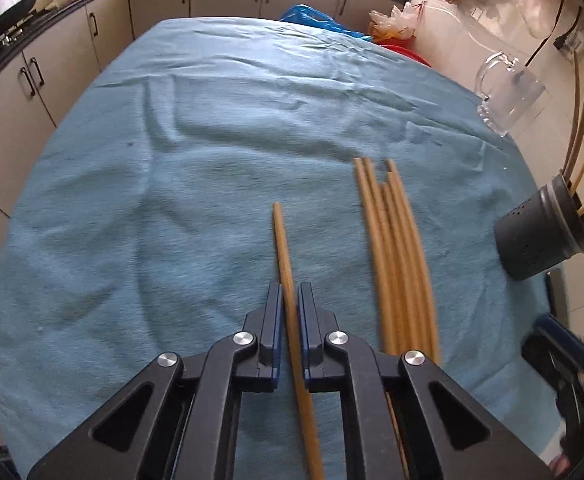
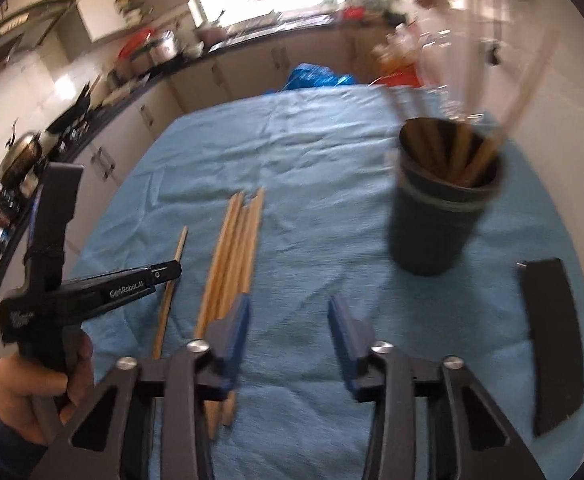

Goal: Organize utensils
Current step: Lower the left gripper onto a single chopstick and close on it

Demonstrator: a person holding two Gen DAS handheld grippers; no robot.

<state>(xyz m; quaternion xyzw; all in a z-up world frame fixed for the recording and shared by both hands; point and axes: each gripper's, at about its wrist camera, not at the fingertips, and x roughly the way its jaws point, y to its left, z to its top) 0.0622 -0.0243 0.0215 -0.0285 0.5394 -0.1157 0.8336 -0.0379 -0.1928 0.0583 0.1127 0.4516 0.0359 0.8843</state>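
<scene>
My left gripper [image 1: 290,292] is shut on a single wooden chopstick [image 1: 283,248] that points away over the blue cloth; it also shows in the right wrist view [image 2: 170,276] with the chopstick [image 2: 179,244] in its tip. A bundle of several chopsticks [image 1: 396,248] lies on the cloth to its right, seen too in the right wrist view [image 2: 235,248]. A dark perforated holder [image 1: 540,232] with several chopsticks stands at the right [image 2: 444,208]. My right gripper [image 2: 289,308] is open and empty, just right of the bundle's near ends.
A blue cloth [image 1: 171,160] covers the table. A glass mug [image 1: 508,92] stands at the far right edge. A flat black object [image 2: 552,340] lies near the holder. Kitchen cabinets [image 1: 71,40] and counters surround the table. A blue bag [image 1: 316,18] sits beyond the far edge.
</scene>
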